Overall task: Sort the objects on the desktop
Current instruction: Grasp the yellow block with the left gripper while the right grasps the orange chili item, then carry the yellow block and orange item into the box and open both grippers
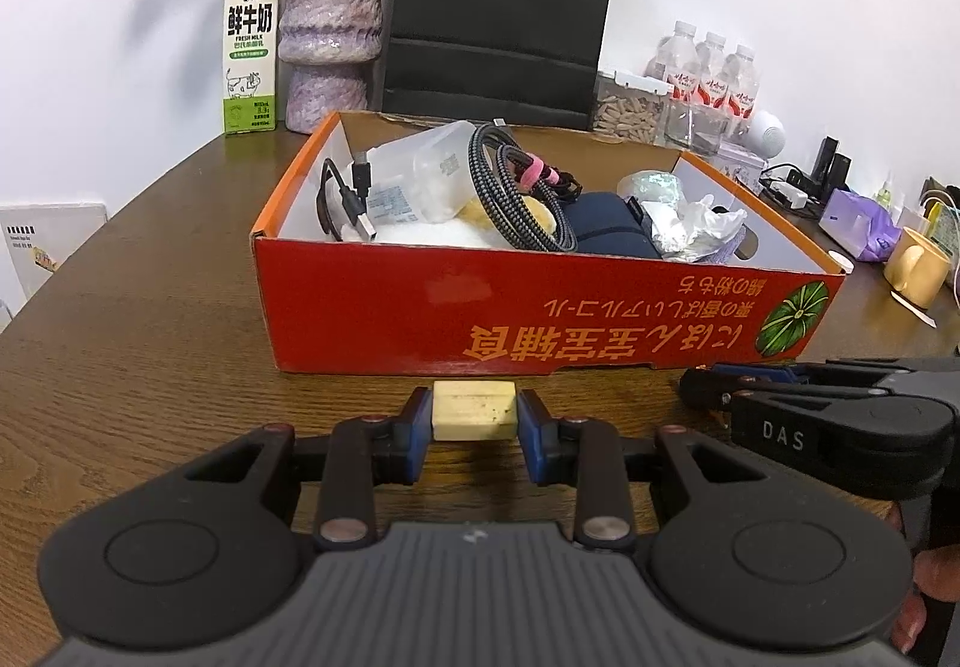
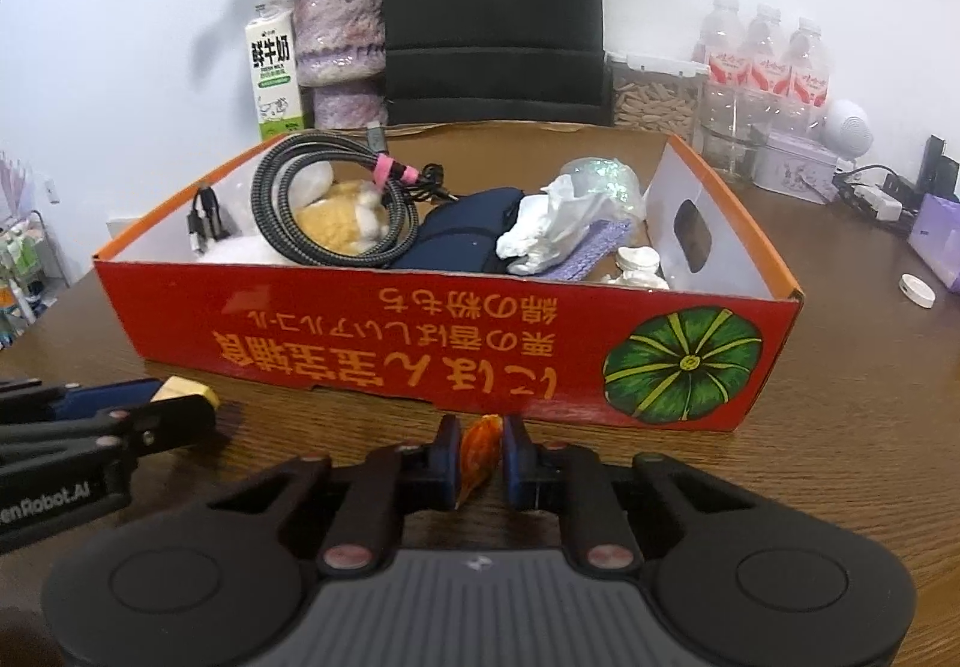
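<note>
A pale yellow block [image 1: 474, 410] is held clamped between the pads of the left claw [image 1: 474, 418], just above the wooden tabletop [image 1: 150, 367] and close before the red cardboard box [image 1: 540, 319]. To its right, a small orange wrapped piece [image 2: 480, 451] is gripped by the nearly closed right claw [image 2: 482, 457], low over the tabletop, near the box's front wall. Cables, a plush toy and a dark pouch are contained in the box.
</note>
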### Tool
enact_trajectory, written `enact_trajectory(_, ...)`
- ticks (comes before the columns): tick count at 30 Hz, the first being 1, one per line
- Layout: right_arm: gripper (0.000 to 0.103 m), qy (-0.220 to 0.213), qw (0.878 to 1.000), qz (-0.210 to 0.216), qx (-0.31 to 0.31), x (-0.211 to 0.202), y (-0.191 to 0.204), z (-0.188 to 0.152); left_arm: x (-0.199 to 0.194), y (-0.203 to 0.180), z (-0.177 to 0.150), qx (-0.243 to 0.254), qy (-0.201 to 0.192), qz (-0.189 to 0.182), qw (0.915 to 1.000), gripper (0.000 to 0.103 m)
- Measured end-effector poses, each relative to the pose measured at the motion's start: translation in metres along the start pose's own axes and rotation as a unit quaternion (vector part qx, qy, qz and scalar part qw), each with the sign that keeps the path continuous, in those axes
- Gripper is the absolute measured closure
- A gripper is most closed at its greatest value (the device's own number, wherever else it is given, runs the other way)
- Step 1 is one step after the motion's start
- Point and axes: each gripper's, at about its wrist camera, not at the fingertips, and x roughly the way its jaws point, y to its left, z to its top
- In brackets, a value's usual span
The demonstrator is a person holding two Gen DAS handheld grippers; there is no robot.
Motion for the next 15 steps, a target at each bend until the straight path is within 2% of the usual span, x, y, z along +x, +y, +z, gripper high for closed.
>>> enact_trajectory(15, 0.090, -0.061, 0.998, 0.034, 0.000, -0.060, -0.007, -0.005, -0.038, -0.008, 0.005, 0.002, -0.044, -0.005, 0.9990, 0.072)
